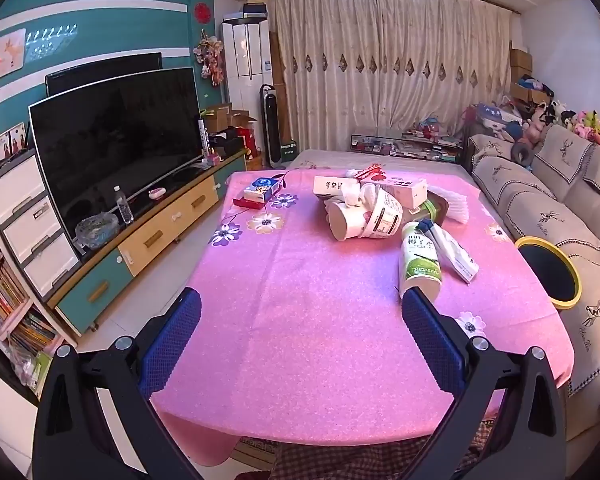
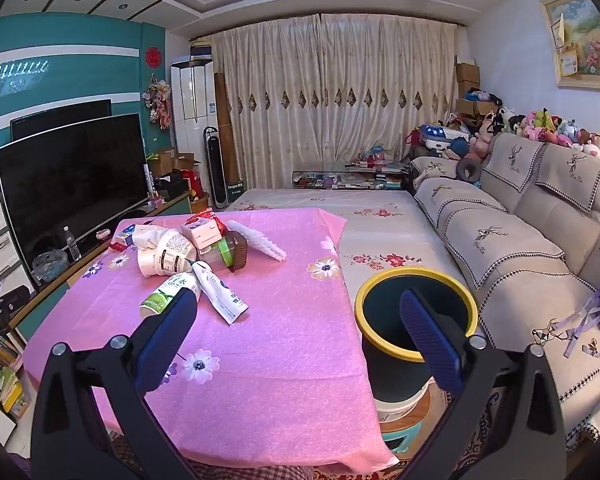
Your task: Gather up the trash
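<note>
A heap of trash lies on the pink tablecloth [image 1: 300, 300]: a green-labelled bottle [image 1: 419, 262], a white tube [image 1: 456, 252], paper cups [image 1: 364, 216], small cartons [image 1: 396, 188] and a dark tub [image 1: 436, 206]. The same heap shows in the right wrist view, with the bottle [image 2: 168, 292] and tube [image 2: 222, 294] nearest. A dark bin with a yellow rim [image 2: 416, 320] stands right of the table; it also shows in the left wrist view [image 1: 550, 272]. My left gripper [image 1: 300, 304] is open and empty over the table's near part. My right gripper [image 2: 298, 304] is open and empty, between table and bin.
A blue tissue pack [image 1: 262, 189] and a red packet [image 1: 246, 203] lie at the table's far left. A TV [image 1: 116, 148] on a low cabinet stands left. A sofa [image 2: 520, 240] runs along the right. A covered bed [image 2: 360, 208] lies beyond the table.
</note>
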Motion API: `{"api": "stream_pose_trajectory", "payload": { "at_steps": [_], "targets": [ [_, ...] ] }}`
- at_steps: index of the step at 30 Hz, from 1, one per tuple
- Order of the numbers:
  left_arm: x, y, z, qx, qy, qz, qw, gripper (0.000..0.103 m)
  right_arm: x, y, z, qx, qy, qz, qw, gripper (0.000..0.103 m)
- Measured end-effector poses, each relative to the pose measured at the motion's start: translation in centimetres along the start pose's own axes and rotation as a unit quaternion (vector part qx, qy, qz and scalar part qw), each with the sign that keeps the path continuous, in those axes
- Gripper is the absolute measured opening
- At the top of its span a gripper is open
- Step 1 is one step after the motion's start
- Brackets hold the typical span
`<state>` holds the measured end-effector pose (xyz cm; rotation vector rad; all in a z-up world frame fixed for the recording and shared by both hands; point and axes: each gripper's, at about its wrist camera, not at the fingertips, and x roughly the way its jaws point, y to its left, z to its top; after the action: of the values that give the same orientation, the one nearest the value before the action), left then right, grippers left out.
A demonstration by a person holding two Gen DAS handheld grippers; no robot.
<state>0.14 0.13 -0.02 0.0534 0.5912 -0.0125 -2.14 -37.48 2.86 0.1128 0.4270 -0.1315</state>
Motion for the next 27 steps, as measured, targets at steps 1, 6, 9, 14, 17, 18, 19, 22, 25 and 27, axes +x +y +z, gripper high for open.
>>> {"api": "stream_pose_trajectory", "payload": {
  "at_steps": [1,6,9,14,17,18,19,22,25,27],
  "targets": [
    [-0.2,-0.3,-0.1,0.011,-0.011,0.008,0.9998,0.099,0.0,0.0,0.0,-0.002,0.004,-0.001,1.000,0.097],
    [-0.5,-0.7,0.1,0.010,-0.014,0.004,0.9998,0.099,0.1,0.0,0.0,-0.001,0.003,-0.001,1.000,0.097],
    [-0.5,-0.6,-0.1,0.011,-0.018,0.002,0.9998,0.099,0.1,0.0,0.0,0.000,0.003,0.000,1.000,0.097],
    [-1.1,-0.4,-0.1,0.012,-0.029,-0.001,0.9995,0.099,0.1,0.0,0.0,0.000,0.003,0.000,1.000,0.097],
    [-1.4,-0.3,0.0,0.011,-0.033,-0.003,0.9994,0.099,0.1,0.0,0.0,0.001,0.003,0.000,1.000,0.097],
    [-1.5,-0.3,0.0,0.012,-0.034,-0.003,0.9994,0.099,0.1,0.0,0.0,0.001,0.002,0.000,1.000,0.097],
    [-1.5,-0.3,-0.1,0.012,-0.034,-0.004,0.9993,0.099,0.1,0.0,0.0,0.001,0.003,0.000,1.000,0.097],
    [-1.6,-0.3,-0.1,0.012,-0.034,-0.004,0.9993,0.099,0.1,0.0,0.0,0.001,0.003,0.000,1.000,0.097],
    [-1.5,-0.5,0.0,0.015,-0.032,-0.005,0.9994,0.099,0.2,0.0,-0.1,0.001,0.003,0.000,1.000,0.097],
    [-1.5,-0.5,0.0,0.016,-0.031,-0.006,0.9994,0.099,0.2,0.0,-0.1,0.001,0.003,0.000,1.000,0.097]
  ]
}}
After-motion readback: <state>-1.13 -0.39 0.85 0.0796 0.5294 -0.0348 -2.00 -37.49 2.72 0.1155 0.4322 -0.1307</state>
